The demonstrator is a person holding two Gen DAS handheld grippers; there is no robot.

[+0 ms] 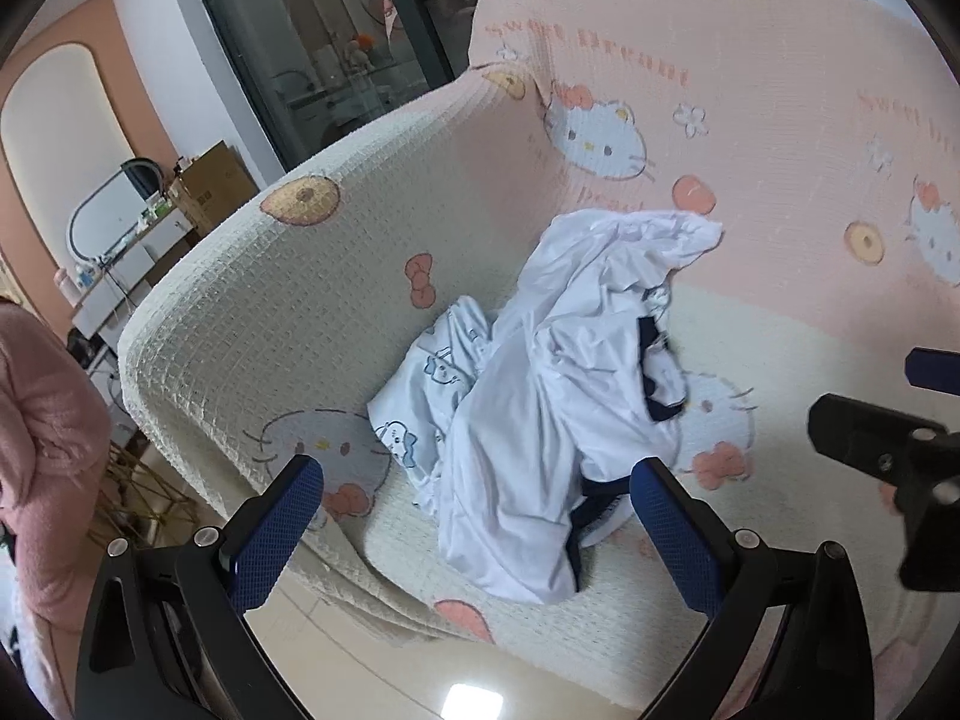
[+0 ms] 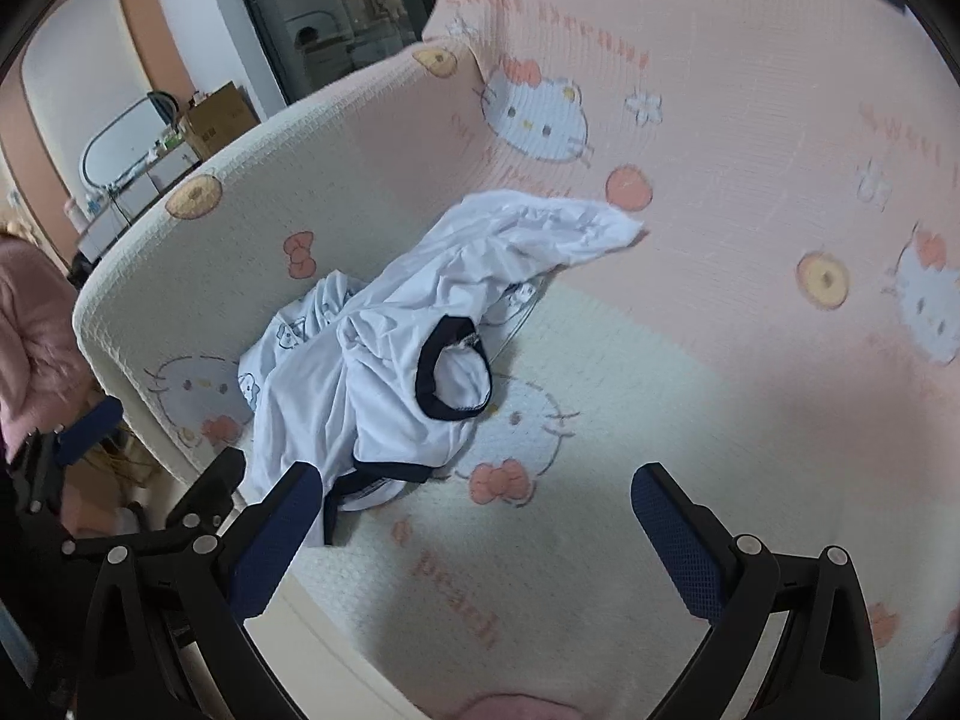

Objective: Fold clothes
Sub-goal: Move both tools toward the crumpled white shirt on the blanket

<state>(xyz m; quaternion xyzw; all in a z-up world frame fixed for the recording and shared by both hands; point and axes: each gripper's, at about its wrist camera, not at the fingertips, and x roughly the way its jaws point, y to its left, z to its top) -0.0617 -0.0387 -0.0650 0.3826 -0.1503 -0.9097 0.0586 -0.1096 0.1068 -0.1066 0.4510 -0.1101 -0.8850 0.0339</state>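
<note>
Both the left gripper and right gripper hang spread and empty near the crumpled white T-shirt heaped on the sofa's left seat, seemingly poised to grasp it.

My left wrist camera looks down along its fingers at the sofa corner from near its front edge; my right one sits just beside it, aimed further right; both share the crumpled white shirt
</note>
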